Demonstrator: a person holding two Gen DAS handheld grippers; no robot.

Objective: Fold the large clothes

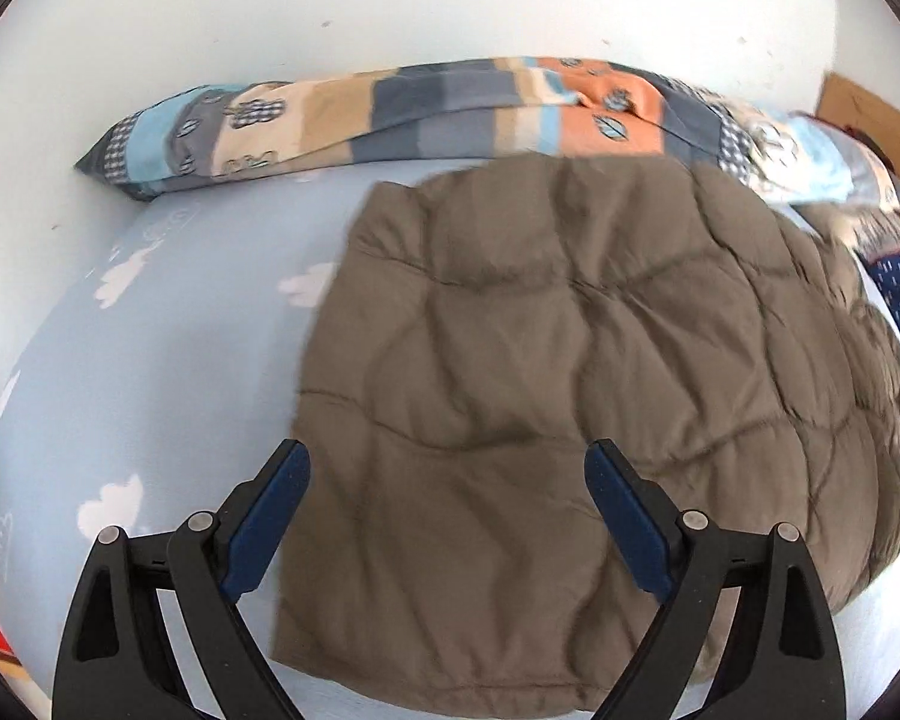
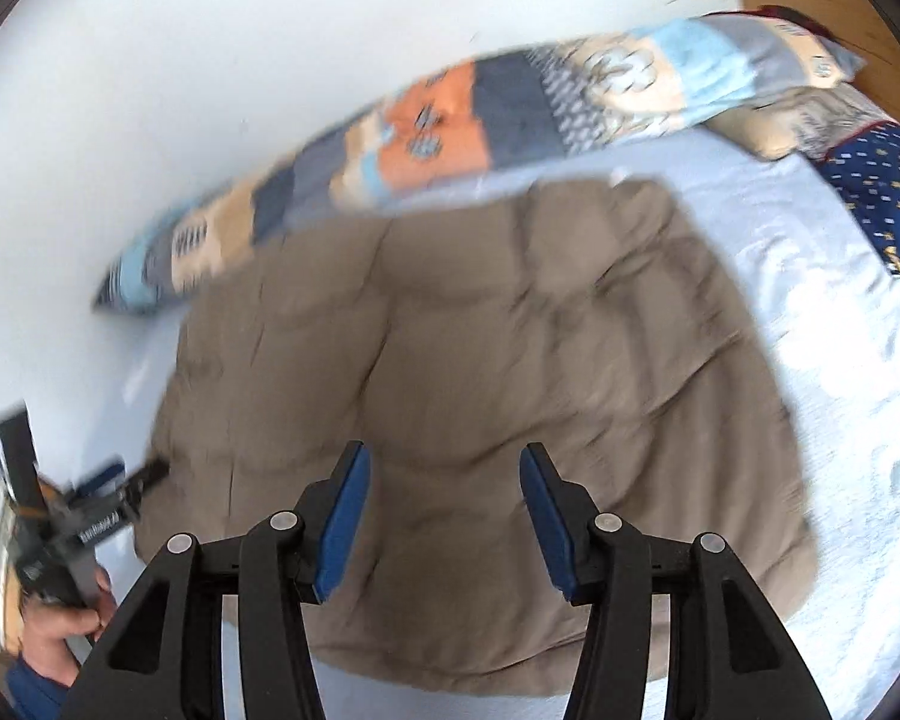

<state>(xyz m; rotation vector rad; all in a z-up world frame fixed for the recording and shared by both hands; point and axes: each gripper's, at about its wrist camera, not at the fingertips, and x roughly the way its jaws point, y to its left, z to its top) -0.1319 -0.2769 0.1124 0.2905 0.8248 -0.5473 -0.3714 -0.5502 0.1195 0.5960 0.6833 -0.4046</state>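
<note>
Right wrist view alone: hand (image 2: 60, 630) with wide-spread left claw (image 2: 129, 480); right claw (image 2: 444, 468) half-spread, empty.

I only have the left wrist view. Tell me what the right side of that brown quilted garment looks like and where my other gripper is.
Observer: In the right wrist view the brown quilted garment ends in a rounded right edge lying on the light blue sheet, with bare sheet beyond it.
Operator: Report the right gripper.
Observer: The right gripper hovers over the garment's near half, its jaws apart with nothing pinched between them.
Operator: Now say how my left gripper looks from there.
Observer: The left gripper sits at the garment's left edge, held by a hand in a blue sleeve; it is blurred.
</note>
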